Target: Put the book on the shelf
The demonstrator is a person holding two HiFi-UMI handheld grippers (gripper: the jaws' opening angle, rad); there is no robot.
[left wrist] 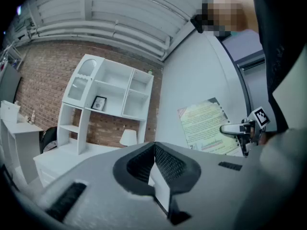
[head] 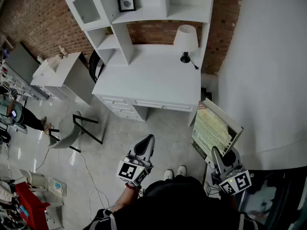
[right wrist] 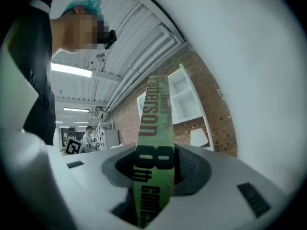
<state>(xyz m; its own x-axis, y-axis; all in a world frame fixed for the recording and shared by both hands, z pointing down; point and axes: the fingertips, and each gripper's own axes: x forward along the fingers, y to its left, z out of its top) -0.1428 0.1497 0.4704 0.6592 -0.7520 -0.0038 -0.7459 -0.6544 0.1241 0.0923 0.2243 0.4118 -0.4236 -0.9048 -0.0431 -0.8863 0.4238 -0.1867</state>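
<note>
A book with a pale green cover is upright at the right of the head view, and my right gripper is shut on its lower edge. In the right gripper view its green spine stands between the jaws of that gripper. My left gripper is held level beside it over the floor, shut with nothing in it; its pads meet. The left gripper view shows the book and the right gripper off to the right. The white shelf unit stands ahead on the desk.
A white lamp stands on the desk and a framed picture on a shelf. A chair and a small white cabinet stand to the left. A white curved wall is on the right. Cables lie on the floor.
</note>
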